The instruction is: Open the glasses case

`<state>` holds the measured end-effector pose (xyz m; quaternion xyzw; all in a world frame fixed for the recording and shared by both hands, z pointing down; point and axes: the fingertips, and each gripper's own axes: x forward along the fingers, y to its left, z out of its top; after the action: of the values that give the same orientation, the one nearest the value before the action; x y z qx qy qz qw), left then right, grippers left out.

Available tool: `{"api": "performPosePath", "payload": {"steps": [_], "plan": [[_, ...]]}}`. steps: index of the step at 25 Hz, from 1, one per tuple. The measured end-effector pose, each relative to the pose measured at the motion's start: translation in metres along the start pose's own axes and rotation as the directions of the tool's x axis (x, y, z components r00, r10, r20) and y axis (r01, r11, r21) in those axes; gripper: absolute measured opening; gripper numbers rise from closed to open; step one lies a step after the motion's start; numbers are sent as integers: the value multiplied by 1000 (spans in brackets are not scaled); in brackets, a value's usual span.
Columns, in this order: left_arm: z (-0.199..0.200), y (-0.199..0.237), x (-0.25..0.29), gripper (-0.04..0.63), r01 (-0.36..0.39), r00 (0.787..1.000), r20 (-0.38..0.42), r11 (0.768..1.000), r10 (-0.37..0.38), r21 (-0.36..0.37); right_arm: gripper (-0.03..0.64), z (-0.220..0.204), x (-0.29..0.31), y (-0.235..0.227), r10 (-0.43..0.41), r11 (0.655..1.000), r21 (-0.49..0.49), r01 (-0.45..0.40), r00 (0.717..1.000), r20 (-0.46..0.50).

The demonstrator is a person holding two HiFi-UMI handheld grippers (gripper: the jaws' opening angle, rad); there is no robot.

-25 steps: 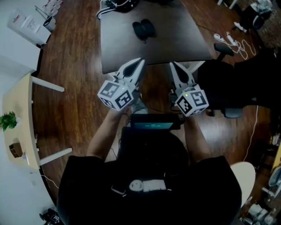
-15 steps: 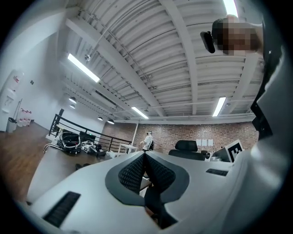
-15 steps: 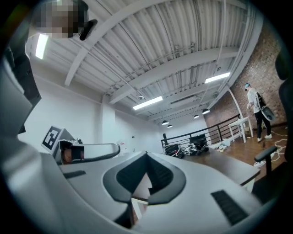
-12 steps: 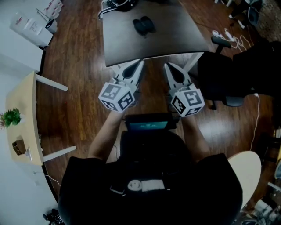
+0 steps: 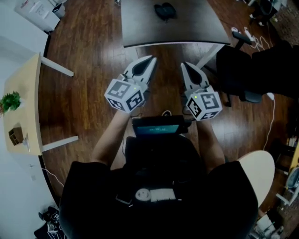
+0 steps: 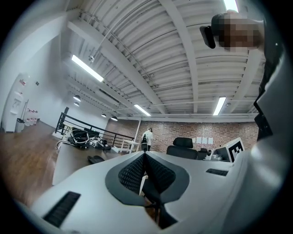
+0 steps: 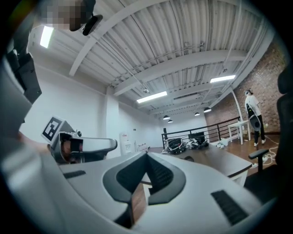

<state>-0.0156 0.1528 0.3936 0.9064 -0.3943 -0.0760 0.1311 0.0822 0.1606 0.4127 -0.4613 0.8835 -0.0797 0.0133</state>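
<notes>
Approach stage, seemingly: left gripper [image 5: 151, 59] and right gripper [image 5: 183, 64], fingers closed on nothing, aim at the dark tabletop [image 5: 196, 28]; the glasses case [image 5: 165, 10] lies well beyond them. Next: come within reach, spread the fingers.

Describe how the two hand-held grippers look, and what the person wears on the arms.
The left gripper and the right gripper match: a white shell tapering into two pointed jaws, with dark, textured pads inside. Each carries a white cube with black square markers. The person wears a black short-sleeved top.
</notes>
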Motion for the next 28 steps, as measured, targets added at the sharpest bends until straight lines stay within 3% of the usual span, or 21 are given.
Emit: {"api": "performPosePath", "payload": {"steps": [13,18,28], "plan": [[-25,-32,-154,-2,-14,999,-30,998,13,-61,3,-38,-85,131,-54,998,-31,52,995,-88],[-31,-55,-177,-2,-46,998,-53,997,43,-56,3,-40,-106,157,-62,997,-44,58,993,-97],[-27,-122,-183,-2,-9,999,-32,999,8,-43,3,-20,-153,171,-103,993,-59,100,993,-58]]}}
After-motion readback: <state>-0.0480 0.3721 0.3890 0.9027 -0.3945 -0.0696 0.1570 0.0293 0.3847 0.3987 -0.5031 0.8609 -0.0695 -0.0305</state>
